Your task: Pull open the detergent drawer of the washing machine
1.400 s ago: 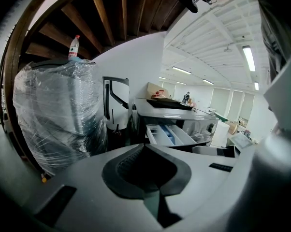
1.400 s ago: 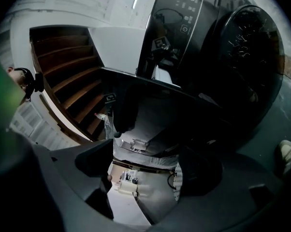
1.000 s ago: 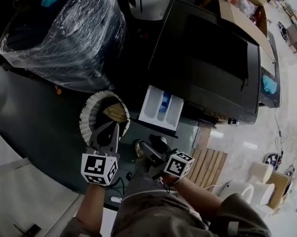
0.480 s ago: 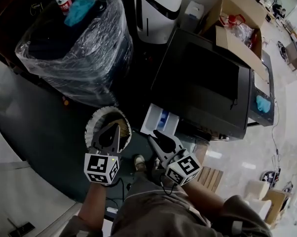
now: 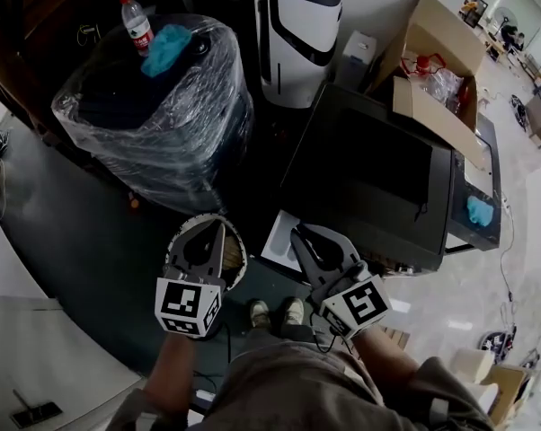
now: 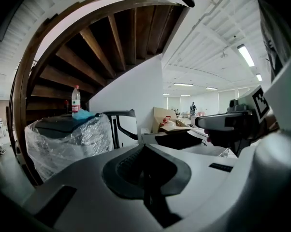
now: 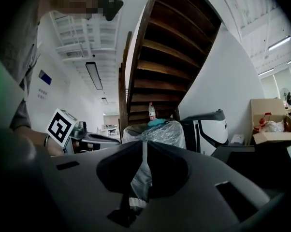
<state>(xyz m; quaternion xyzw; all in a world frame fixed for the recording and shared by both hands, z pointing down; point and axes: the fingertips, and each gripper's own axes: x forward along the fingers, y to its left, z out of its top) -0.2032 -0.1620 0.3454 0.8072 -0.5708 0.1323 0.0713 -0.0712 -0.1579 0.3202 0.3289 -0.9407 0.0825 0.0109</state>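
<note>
The black washing machine (image 5: 378, 173) stands right of centre in the head view. Its white detergent drawer (image 5: 276, 232) is pulled out at the front left corner, and my right gripper hides part of it. My right gripper (image 5: 297, 237) is raised in front of the drawer, touching nothing. Its jaws are closing, the tips meet with nothing between them, and the right gripper view (image 7: 144, 143) shows the same. My left gripper (image 5: 220, 230) hangs to the left, shut and empty; its jaws (image 6: 144, 148) meet along a dark seam.
A plastic-wrapped dark drum (image 5: 154, 106) at the left carries a water bottle (image 5: 137, 23) and a blue cloth (image 5: 167, 41). A white and black appliance (image 5: 297, 34) and an open cardboard box (image 5: 432, 57) stand behind the machine. A white-rimmed round basket (image 5: 238, 257) lies under my left gripper.
Both grippers have risen toward the camera, away from the floor and the drawer. The right one rolled over and its jaws came together.
</note>
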